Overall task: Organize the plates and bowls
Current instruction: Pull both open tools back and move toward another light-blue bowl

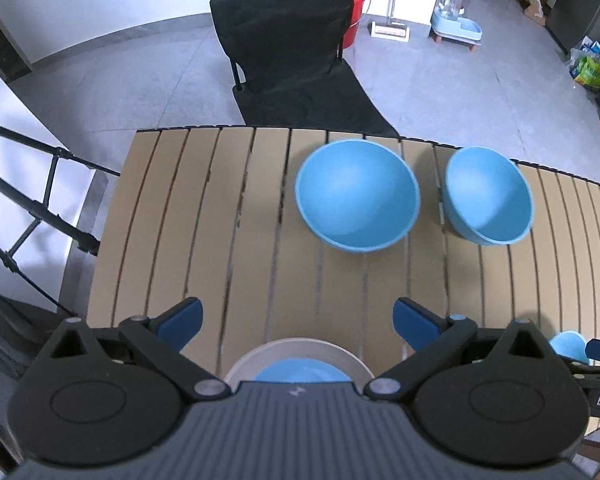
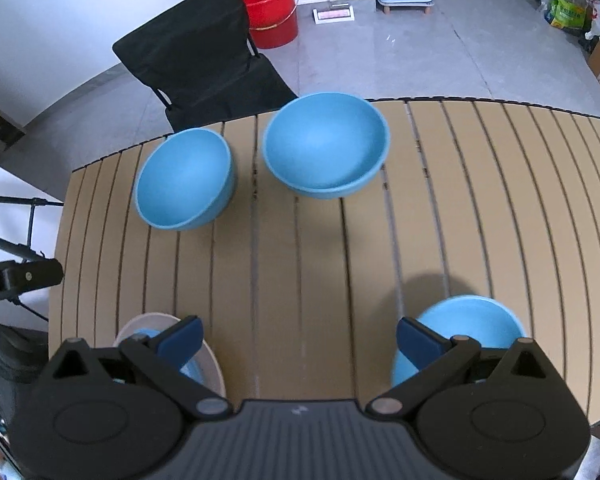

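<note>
Four blue bowls, one beige plate, all upright on the slatted tan surface (image 2: 460, 200).

Wide bowl (image 2: 326, 146): far edge, 12 o'clock, empty.

Deep bowl (image 2: 184, 179): just beside the wide one at its 9 o'clock, not touching, empty, leaning slightly.

Near bowl (image 2: 470, 320): 5 o'clock, partly hidden; well apart from the far pair.

Beige plate (image 1: 300, 354): near edge, 7 o'clock in the right wrist view. A small blue bowl (image 1: 302, 372) sits inside it.

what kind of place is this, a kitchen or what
Probably a home's open living or utility space, not clearly a kitchen: a slatted folding table on grey floor tiles, a pet feeder, and a red bucket by the wall.
</note>
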Available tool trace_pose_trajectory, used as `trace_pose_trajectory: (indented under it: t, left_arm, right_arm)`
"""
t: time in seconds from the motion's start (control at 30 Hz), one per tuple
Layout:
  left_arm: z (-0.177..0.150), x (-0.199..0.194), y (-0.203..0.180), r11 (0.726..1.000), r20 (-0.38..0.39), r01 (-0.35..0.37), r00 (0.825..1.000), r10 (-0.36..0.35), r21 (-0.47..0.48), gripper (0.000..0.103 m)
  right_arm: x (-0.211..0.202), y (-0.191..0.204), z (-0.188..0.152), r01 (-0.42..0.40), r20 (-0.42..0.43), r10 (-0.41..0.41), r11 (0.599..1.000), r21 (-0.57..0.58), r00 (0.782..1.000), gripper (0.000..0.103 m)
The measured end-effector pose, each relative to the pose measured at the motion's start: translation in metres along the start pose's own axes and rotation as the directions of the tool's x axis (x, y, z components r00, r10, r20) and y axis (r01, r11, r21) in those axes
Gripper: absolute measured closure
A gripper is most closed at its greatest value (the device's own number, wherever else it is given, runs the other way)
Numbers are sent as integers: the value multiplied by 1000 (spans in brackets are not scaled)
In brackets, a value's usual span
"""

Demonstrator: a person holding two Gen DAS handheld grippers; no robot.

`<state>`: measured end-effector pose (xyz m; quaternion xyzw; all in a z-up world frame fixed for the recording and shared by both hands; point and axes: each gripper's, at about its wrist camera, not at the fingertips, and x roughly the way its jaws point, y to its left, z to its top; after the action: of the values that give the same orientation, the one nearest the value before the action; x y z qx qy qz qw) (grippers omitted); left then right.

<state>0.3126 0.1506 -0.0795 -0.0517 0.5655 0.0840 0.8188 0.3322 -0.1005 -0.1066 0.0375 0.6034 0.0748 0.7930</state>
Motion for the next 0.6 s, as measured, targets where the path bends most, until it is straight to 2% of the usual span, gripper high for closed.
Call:
trace_pose_trajectory:
  t: [0.2, 0.6]
  left_arm:
    - [27, 24, 12, 999, -17, -5, 1000, 6, 48, 0]
    - [86, 82, 23, 993, -32, -2, 999, 6, 121, 0]
  right_arm:
    - [26, 29, 19, -9, -7, 9, 1000, 29, 1000, 0]
    - [72, 57, 51, 8, -17, -6, 991, 131, 1000, 2]
